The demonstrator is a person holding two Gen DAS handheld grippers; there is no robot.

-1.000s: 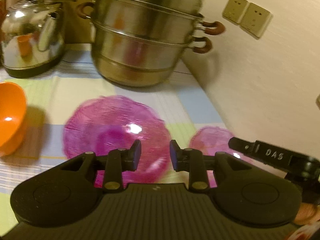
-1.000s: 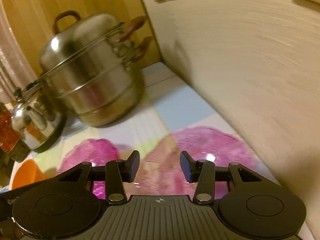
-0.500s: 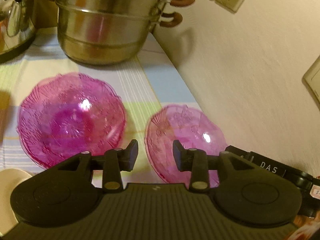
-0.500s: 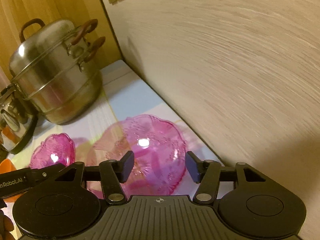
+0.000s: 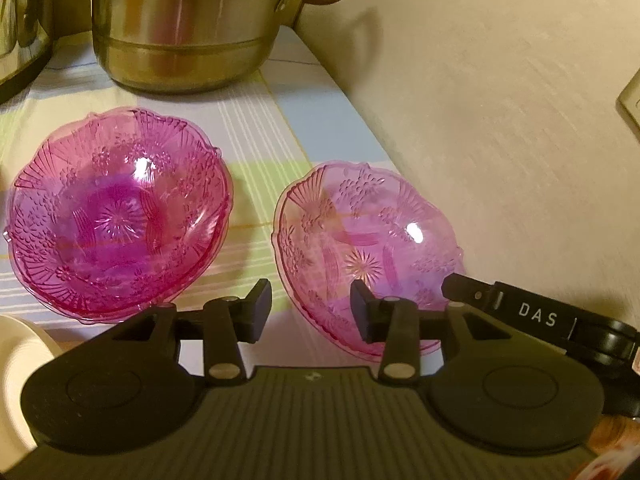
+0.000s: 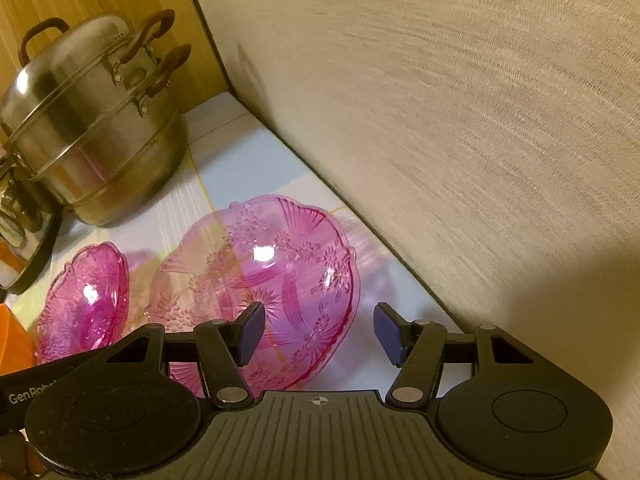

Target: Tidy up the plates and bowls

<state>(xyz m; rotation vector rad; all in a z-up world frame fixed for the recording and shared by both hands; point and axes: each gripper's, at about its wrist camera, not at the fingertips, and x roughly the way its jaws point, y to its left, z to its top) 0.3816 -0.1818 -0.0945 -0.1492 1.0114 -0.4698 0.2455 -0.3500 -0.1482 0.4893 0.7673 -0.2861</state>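
Two pink patterned glass bowls sit on the striped tablecloth. The darker one [image 5: 116, 212] looks like two nested bowls and also shows at the left of the right wrist view [image 6: 84, 300]. The paler bowl [image 5: 368, 256] [image 6: 260, 288] lies beside the wall. My left gripper [image 5: 312, 312] hovers over the paler bowl's near-left rim, its jaws opening and pressing on nothing. My right gripper [image 6: 320, 332] stands open astride that bowl's right rim, one finger over the inside and one outside. Its finger [image 5: 520, 312] shows by the rim in the left wrist view.
A steel steamer pot [image 5: 192, 28] [image 6: 92, 128] stands behind the bowls, a kettle [image 5: 16, 20] to its left. The wall [image 5: 500, 120] runs close along the table's right edge. A cream dish [image 5: 20, 360] and an orange bowl [image 6: 12, 344] lie at the near left.
Both grippers have come forward and down over the bowls, and both have spread their jaws wider. The left view has swung right, losing the orange bowl and centring on the paler bowl.
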